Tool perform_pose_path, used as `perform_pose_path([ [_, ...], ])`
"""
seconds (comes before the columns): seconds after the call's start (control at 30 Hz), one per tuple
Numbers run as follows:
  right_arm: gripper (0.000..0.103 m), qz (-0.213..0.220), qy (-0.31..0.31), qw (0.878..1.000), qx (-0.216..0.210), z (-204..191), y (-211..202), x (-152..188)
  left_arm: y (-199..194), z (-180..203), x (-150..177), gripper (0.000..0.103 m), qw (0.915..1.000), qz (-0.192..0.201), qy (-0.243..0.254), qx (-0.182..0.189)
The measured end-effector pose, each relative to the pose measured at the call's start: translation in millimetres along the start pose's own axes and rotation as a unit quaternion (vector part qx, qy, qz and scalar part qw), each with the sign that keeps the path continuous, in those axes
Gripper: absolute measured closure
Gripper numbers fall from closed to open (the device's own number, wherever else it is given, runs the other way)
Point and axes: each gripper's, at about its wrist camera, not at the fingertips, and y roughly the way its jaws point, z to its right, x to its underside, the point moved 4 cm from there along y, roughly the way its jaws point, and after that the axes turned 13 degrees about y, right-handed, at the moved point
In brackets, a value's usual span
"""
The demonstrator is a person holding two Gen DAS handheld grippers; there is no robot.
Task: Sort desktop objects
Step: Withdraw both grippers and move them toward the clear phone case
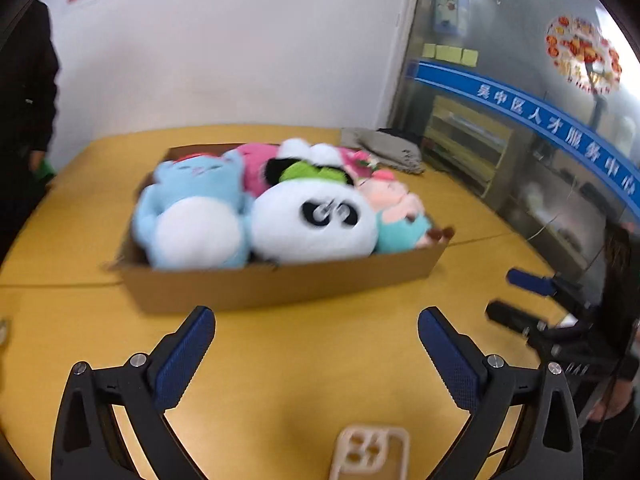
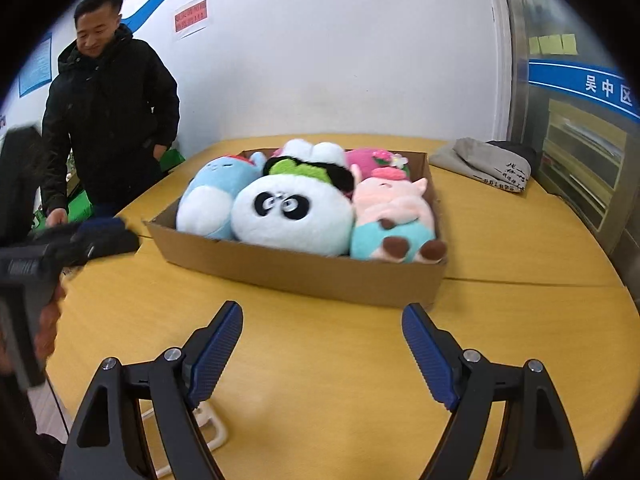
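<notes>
A shallow cardboard box sits mid-table, packed with plush toys: a white panda, a blue cat, a pink pig and pink and green ones behind. My left gripper hovers open over the yellow table just short of the box, holding nothing. A clear phone case lies below it. My right gripper is also open and empty in front of the box. Each gripper shows at the edge of the other's view: the right gripper, the left gripper.
A person in a black jacket stands at the table's far left edge. Folded grey cloth lies at the back right corner. A glass partition runs along the right side. A white wall is behind the table.
</notes>
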Motion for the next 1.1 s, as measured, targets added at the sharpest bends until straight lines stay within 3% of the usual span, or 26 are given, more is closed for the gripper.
perform_pose_path([
  [0.3, 0.021, 0.017, -0.008, 0.999, 0.028, -16, -17, 17, -20, 11, 34, 0.000, 0.9994, -0.003, -0.008, -0.033],
  [1.1, 0.021, 0.027, -0.016, 0.998, 0.046, -1, -18, 12, -12, 17, 33, 0.000, 0.9993, -0.003, -0.020, -0.031],
])
